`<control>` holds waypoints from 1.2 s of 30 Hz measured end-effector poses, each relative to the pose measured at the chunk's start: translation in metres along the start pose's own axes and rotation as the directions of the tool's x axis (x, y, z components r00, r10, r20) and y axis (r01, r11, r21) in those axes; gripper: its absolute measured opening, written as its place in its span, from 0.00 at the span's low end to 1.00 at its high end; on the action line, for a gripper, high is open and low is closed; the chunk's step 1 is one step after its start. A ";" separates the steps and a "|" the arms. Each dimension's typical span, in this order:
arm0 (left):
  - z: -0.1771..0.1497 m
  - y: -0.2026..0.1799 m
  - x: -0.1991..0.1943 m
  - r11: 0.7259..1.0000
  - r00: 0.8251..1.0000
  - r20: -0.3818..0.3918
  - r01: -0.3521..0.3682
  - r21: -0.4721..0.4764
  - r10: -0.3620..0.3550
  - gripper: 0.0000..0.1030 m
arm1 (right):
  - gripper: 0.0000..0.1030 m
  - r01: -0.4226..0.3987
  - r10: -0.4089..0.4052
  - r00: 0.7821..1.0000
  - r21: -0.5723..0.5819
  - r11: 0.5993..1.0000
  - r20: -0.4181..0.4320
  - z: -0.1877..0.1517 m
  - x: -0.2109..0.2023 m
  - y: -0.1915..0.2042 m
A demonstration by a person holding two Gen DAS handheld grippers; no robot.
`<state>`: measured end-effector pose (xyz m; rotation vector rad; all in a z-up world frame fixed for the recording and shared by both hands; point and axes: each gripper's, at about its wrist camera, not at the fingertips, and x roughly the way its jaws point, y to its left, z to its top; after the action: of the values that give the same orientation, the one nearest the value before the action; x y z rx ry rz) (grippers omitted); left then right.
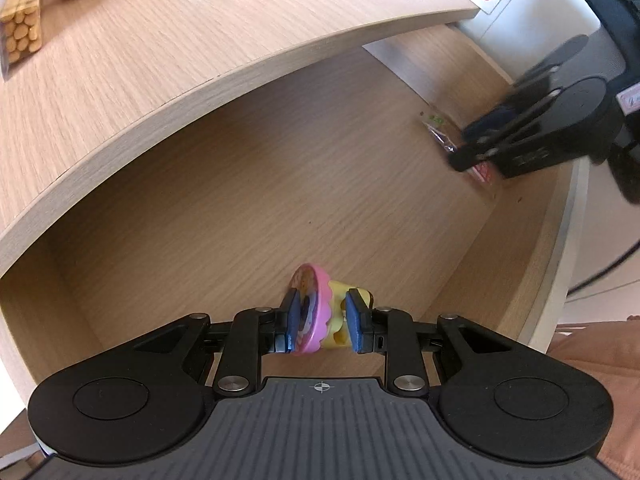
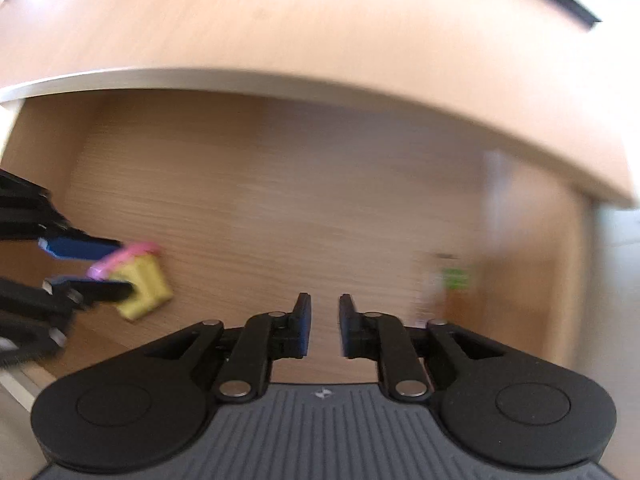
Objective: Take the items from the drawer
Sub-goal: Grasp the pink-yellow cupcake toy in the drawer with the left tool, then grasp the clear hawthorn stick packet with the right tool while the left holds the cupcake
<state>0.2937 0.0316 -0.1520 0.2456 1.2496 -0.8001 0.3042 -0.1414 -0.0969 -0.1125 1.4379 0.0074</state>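
A home setting, it seems — wooden desk [image 1: 168, 60] with drawer [image 1: 248, 184], snacks [image 1: 20, 28] on top.

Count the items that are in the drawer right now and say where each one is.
2. A yellow cup with a pink lid sits near the front, clamped by the left gripper. A clear packet lies in the right corner, partly hidden by the right gripper. More may be hidden under the tabletop.

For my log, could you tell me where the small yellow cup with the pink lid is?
In the left wrist view, the yellow cup with the pink lid sits clamped in the left gripper, inside the wooden drawer.
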 end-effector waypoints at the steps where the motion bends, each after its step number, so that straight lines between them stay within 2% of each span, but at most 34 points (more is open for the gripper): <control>1: -0.001 0.001 0.002 1.000 1.000 0.004 0.001 -0.003 -0.001 0.27 | 0.28 -0.001 0.001 1.000 0.014 1.000 -0.019 -0.004 -0.001 -0.010; 4: -0.001 0.003 0.004 1.000 1.000 0.011 0.012 -0.015 -0.012 0.27 | 0.28 -0.018 0.024 0.997 0.072 0.997 -0.078 -0.012 0.003 -0.030; 6: -0.001 0.005 0.004 1.000 1.000 0.013 0.017 -0.015 -0.017 0.27 | 0.28 -0.005 0.012 0.996 0.085 0.996 -0.088 -0.012 0.005 -0.022; 8: 0.003 0.002 0.012 1.000 1.000 0.012 0.020 -0.015 -0.020 0.27 | 0.26 0.029 -0.021 0.994 0.070 0.997 -0.109 -0.008 0.017 -0.023; 12: 0.000 0.005 0.001 1.000 1.000 0.008 0.025 -0.011 -0.025 0.27 | 0.26 0.120 -0.118 0.979 -0.002 0.993 -0.164 0.005 0.035 -0.006; 17: -0.001 0.007 -0.001 0.999 0.999 0.005 0.031 -0.012 -0.031 0.27 | 0.27 0.159 -0.159 0.961 -0.019 0.987 -0.224 0.019 0.051 0.001; 23: -0.004 0.008 -0.004 0.999 0.999 0.009 0.034 -0.018 -0.034 0.27 | 0.28 0.160 -0.162 0.947 -0.030 0.987 -0.278 0.031 0.057 0.003; 25: -0.005 0.008 -0.005 0.999 0.999 0.011 0.035 -0.020 -0.034 0.27 | 0.33 0.138 -0.133 0.955 -0.001 0.990 -0.264 0.034 0.054 0.003; 26: -0.006 0.008 -0.005 0.999 0.999 0.012 0.035 -0.021 -0.034 0.27 | 0.43 0.100 -0.093 0.965 0.016 0.995 -0.244 0.035 0.052 0.004; 28: -0.006 0.008 -0.005 0.999 0.999 0.010 0.034 -0.021 -0.034 0.27 | 0.45 -0.075 0.086 0.981 0.066 0.995 -0.174 0.035 0.040 0.007; 29: -0.008 0.009 -0.007 0.999 0.999 0.008 0.034 -0.020 -0.034 0.27 | 0.39 -0.192 0.203 0.970 0.095 0.977 -0.134 0.035 0.032 0.008; 30: -0.008 0.010 -0.009 0.999 0.999 0.008 0.035 -0.020 -0.035 0.27 | 0.39 -0.274 0.286 0.953 0.120 0.954 -0.097 0.034 0.023 0.008; 31: -0.009 0.010 -0.009 0.999 0.999 0.008 0.035 -0.020 -0.035 0.27 | 0.39 -0.314 0.323 0.945 0.132 0.940 -0.056 0.033 0.013 0.008; 33: -0.009 0.009 -0.009 0.999 0.999 0.005 0.035 -0.019 -0.034 0.27 | 0.39 -0.278 0.281 0.960 0.106 0.955 -0.014 0.030 -0.003 0.010; 34: -0.009 0.009 -0.008 0.999 0.999 0.004 0.034 -0.018 -0.034 0.28 | 0.39 -0.230 0.232 0.973 0.074 0.970 -0.009 0.028 -0.007 0.012; 36: -0.010 0.009 -0.011 0.999 0.999 0.004 0.032 -0.018 -0.032 0.28 | 0.39 -0.176 0.178 0.984 0.059 0.983 -0.024 0.026 -0.007 0.012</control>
<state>0.2912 0.0483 -0.1478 0.2096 1.2597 -0.8161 0.3280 -0.1271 -0.0878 0.0622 1.4722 0.1114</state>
